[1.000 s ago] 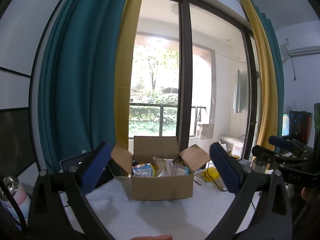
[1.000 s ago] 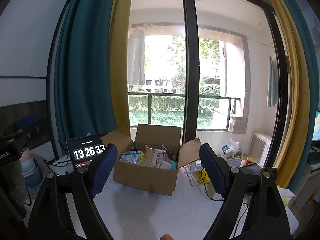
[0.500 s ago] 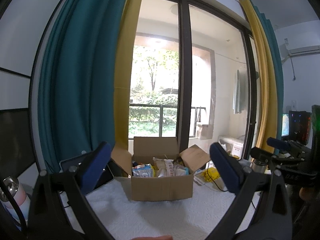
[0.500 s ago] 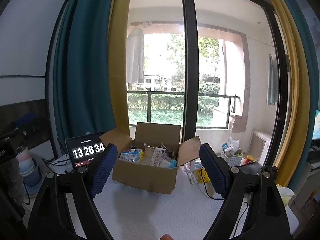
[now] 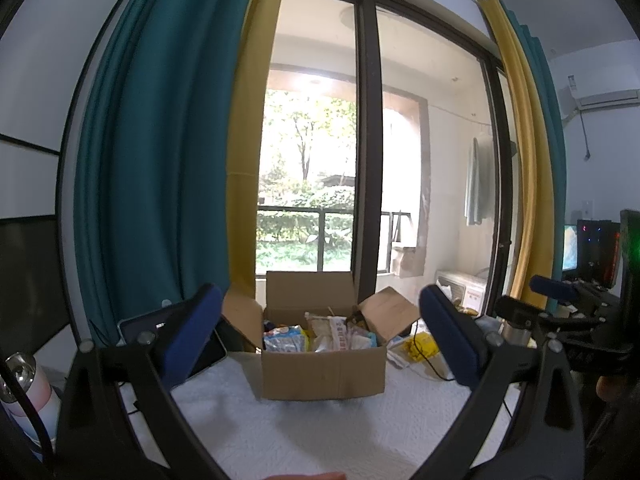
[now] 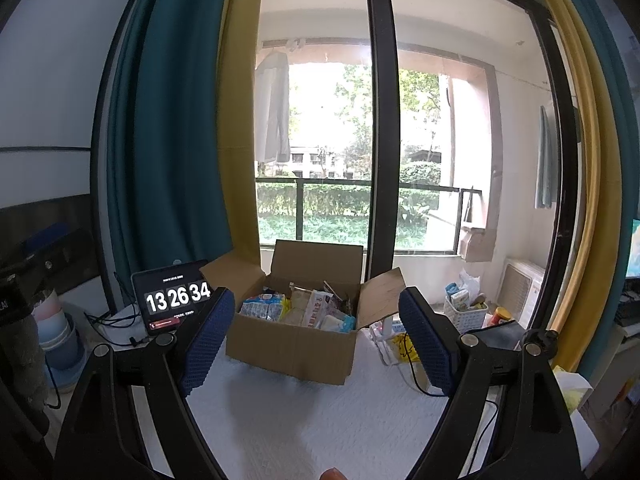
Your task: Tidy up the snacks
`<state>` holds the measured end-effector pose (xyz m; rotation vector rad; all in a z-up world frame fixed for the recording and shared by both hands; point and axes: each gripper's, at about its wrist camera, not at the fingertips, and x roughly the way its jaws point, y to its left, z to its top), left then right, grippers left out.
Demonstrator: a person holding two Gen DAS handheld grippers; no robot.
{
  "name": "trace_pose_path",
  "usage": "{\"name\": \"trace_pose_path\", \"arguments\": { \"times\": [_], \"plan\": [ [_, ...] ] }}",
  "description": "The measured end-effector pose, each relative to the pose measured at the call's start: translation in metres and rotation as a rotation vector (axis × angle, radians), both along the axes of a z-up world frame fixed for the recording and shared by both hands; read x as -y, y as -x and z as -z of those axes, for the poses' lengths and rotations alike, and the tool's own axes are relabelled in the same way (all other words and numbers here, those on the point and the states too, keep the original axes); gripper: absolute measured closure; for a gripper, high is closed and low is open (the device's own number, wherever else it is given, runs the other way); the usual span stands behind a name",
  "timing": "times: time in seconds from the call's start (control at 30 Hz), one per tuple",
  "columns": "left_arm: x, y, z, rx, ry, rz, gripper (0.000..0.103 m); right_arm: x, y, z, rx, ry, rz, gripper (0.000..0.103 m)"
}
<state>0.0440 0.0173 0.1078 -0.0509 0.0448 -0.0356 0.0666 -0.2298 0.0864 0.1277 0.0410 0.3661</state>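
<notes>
**Open box of snacks waits between two spread grippers**

The cardboard box (image 5: 323, 372) sits on the white textured cloth (image 5: 320, 432), flaps splayed outward, straight ahead at 12 o'clock in the left wrist view. In the right wrist view it lies just left of centre, turned a little so one corner faces the camera. Inside are the snack packets (image 6: 298, 310): a blue-and-white pack at the 9 o'clock side, pale wrappers with red print in the middle, a light blue one toward 3 o'clock. They are packed close, touching one another.

The left gripper (image 5: 320, 340) hangs above the cloth with its blue pads wide apart and nothing between them; the box shows in the gap. The right gripper (image 6: 316, 340) is likewise spread wide and empty, framing the box from its own side.

At 9 o'clock of the box a tablet (image 6: 173, 300) stands tilted, showing 13 26 34. At 3 o'clock lie a yellow packet (image 6: 406, 346) and a black cable. Behind the box rise the window frame (image 6: 380, 120) and teal and yellow curtains (image 6: 172, 120).
</notes>
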Motion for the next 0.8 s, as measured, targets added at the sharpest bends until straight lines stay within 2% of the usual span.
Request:
{"name": "trace_pose_path", "arguments": {
  "times": [0.6, 0.8],
  "plan": [
    [0.0, -0.002, 0.001, -0.004, 0.004, -0.002, 0.003, 0.001, -0.002, 0.001, -0.004, -0.002, -0.005, 0.017],
    [0.003, -0.016, 0.012, -0.037, 0.0, -0.009, 0.003, -0.004, -0.013, 0.01, -0.03, -0.001, -0.023, 0.017]
  ]
}}
